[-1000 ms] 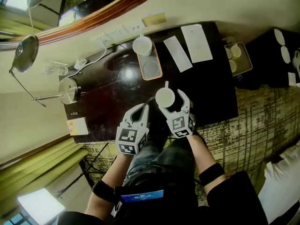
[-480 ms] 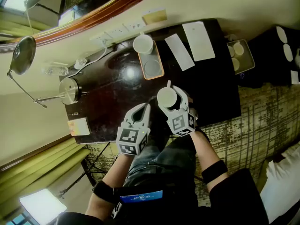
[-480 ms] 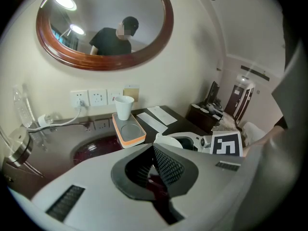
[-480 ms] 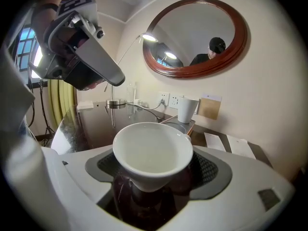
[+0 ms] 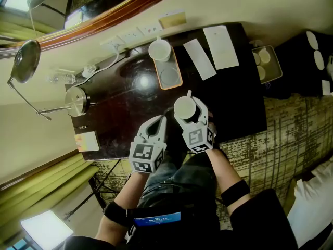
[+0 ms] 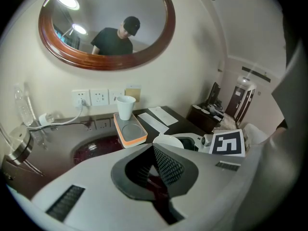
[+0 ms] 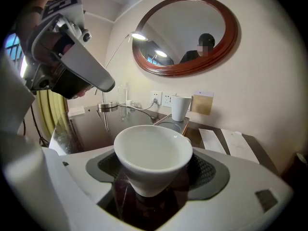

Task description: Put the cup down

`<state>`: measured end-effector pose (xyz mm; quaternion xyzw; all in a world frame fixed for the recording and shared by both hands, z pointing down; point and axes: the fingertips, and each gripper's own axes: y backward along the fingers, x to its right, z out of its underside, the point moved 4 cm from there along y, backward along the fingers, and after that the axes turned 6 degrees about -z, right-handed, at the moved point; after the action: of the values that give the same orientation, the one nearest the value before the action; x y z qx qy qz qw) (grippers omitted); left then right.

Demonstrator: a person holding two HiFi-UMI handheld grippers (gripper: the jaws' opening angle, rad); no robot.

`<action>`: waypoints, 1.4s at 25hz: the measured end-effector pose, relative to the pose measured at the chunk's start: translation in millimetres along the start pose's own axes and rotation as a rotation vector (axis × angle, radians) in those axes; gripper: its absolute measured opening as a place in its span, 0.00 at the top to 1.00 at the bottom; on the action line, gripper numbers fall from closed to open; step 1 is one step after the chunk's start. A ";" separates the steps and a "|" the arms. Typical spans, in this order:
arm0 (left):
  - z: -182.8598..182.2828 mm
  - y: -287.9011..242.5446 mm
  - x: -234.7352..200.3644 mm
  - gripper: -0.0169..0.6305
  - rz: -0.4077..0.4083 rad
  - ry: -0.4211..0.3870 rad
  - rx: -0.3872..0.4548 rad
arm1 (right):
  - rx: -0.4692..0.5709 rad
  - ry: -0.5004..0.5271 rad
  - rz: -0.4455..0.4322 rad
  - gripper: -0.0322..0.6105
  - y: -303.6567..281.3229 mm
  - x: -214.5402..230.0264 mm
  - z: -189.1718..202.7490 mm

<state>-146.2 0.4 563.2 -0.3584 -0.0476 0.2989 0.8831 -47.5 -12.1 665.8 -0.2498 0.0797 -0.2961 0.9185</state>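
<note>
A white cup [image 5: 183,107] [image 7: 153,150] stands upright on the dark table [image 5: 114,124] near its front edge. My right gripper [image 5: 189,111] [image 7: 155,171] straddles the cup. Its jaws have just been closing, and the cup's rim now meets both mesh pads [image 7: 208,170]. The cup is empty, and its handle points away from me. My left gripper [image 5: 159,121] [image 6: 155,152] hovers just left of the cup, shut with nothing between its pads.
At the back an orange-rimmed tray [image 5: 167,78] holds a second white cup [image 5: 158,50]. Two paper cards [image 5: 197,59] lie right of it. A lamp base [image 5: 77,100] and a cable sit at the left. A side tray with cups [image 5: 265,64] stands beyond the table's right edge.
My right gripper's jaws have drawn in a little round the cup, which stays where it was. The left gripper has not moved.
</note>
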 end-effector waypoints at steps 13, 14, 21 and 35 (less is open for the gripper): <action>-20.5 4.0 -27.4 0.97 -0.084 0.046 0.072 | 0.057 -0.048 0.179 0.30 -20.7 35.7 -110.8; -21.1 4.2 -34.4 0.97 -0.110 0.045 0.077 | 0.047 -0.075 0.192 0.30 -26.9 36.6 -107.3; -27.6 0.9 -78.6 0.97 -0.194 0.073 0.093 | 0.009 -0.176 0.320 0.30 -55.7 54.9 -110.7; -31.8 0.5 -106.5 0.97 -0.195 0.078 0.118 | 0.015 -0.213 0.380 0.30 -87.9 62.7 -107.7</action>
<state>-223.9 -78.4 553.2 -0.3110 -0.0303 0.1998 0.9287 -72.6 -154.6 617.5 -0.2531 0.0258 -0.0902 0.9629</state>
